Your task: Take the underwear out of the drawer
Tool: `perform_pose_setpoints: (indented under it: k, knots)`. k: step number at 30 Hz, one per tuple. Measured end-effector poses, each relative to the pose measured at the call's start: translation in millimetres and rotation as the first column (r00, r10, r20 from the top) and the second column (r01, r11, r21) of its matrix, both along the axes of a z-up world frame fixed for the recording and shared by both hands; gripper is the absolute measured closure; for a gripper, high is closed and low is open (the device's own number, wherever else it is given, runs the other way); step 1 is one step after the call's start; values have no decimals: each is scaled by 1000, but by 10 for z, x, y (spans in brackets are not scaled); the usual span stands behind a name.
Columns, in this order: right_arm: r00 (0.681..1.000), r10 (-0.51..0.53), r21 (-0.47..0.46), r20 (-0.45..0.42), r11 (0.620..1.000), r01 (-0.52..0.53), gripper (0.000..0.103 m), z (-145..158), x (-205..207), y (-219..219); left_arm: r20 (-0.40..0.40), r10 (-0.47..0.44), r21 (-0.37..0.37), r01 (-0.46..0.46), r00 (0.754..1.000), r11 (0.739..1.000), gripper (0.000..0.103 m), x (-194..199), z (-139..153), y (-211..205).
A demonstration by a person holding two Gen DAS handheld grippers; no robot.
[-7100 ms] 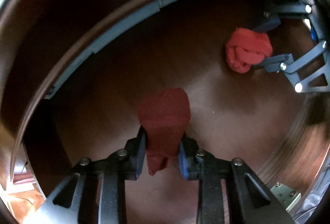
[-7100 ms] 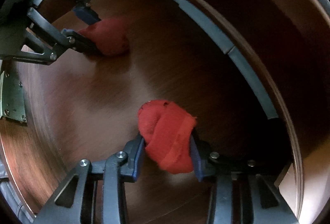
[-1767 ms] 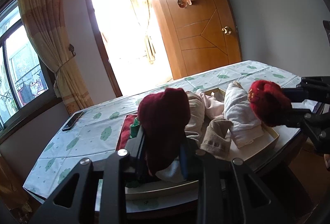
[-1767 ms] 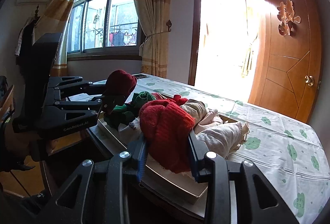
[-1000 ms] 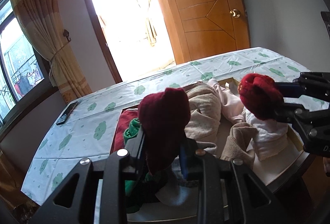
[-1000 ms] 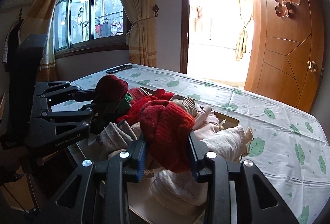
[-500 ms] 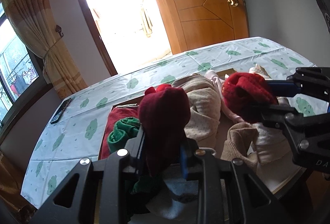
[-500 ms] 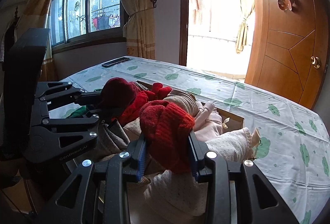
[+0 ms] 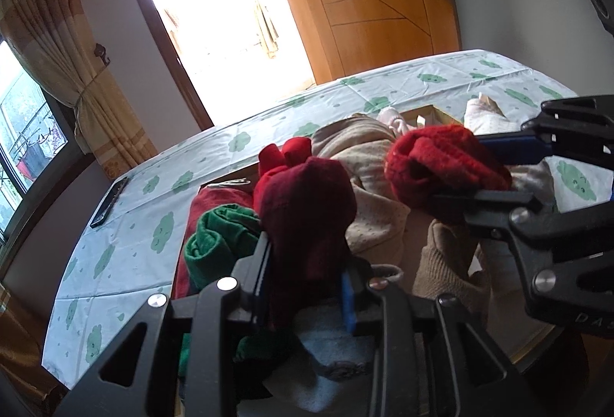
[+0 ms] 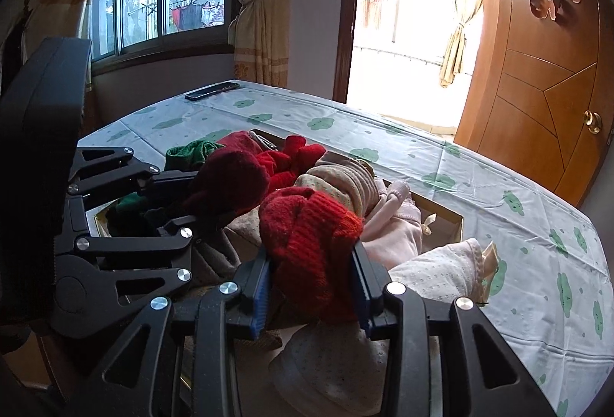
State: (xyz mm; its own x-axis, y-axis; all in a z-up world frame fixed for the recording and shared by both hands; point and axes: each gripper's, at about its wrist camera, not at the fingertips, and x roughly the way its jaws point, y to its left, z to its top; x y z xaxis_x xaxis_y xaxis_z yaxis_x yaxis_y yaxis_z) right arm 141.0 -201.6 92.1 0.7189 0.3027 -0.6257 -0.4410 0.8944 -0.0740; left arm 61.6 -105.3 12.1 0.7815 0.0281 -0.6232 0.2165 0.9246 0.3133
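Left wrist view: the left gripper, jaws just eased wider, holds a dark red bundle above the box of clothes – right wrist view: the right gripper, jaws just opening slightly, clamps a bright red bundle over that box

A bed sheet printed with green clouds was spread out, with a dark remote control laid on it. A wooden door and tied-back curtains were recorded behind.
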Motion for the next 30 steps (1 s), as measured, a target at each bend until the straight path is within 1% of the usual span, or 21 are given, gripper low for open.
perform_pose_setpoints:
  k: [1,2,3,4,5,7,9,13,15,18,20,23,25,28,30]
  knots:
    - [1000,-1,-6,-3,1000,1,62,-11,0,9,-3,-2,5,2,1000,1000,67,3,-9,-10]
    - [1000,1,-12,-11,1000,-1,59,-23,4,18,-5,-1,9,1,1000,1000,67,3,-13,-14]
    - [1000,1,-16,-18,1000,-1,54,-32,7,25,-4,1,10,0,1000,1000,62,-2,-12,-17]
    - [1000,-3,-18,-18,1000,3,51,-35,4,24,-4,2,9,-2,1000,1000,54,-7,-8,-17]
    - [1000,-11,-14,-14,1000,11,45,-31,-6,11,-1,2,7,-2,1000,1000,49,-23,-2,-16]
    - [1000,-21,8,-15,1000,22,40,-26,-28,-32,21,10,17,-10,1000,1000,36,-71,16,-16]
    - [1000,-27,37,-15,999,28,38,-19,-57,-89,31,11,12,-11,999,1000,30,-116,34,-6]
    - [999,-31,69,-11,997,32,37,6,-136,-132,45,6,3,-6,999,1000,27,-210,67,3]
    - [999,-32,79,-5,996,32,34,22,-193,-146,57,6,-5,-5,998,1000,25,-271,93,20]
    - [999,-39,104,3,994,38,33,48,-302,-185,77,14,-31,-12,997,999,20,-378,138,71]
    - [999,-45,127,13,991,43,32,65,-404,-232,93,17,-55,-12,996,998,19,-475,169,121]
    - [998,-59,172,21,984,54,31,89,-588,-317,121,18,-81,-9,992,997,19,-653,219,166]
    - [998,-67,201,22,978,61,30,105,-737,-367,144,26,-98,-12,989,995,13,-789,254,187]
    - [997,-72,243,37,968,61,27,147,-996,-419,184,24,-125,-1,983,992,9,-1026,307,208]
    - [996,-75,271,56,961,57,22,176,-1176,-443,203,27,-140,2,979,990,8,-1168,326,210]
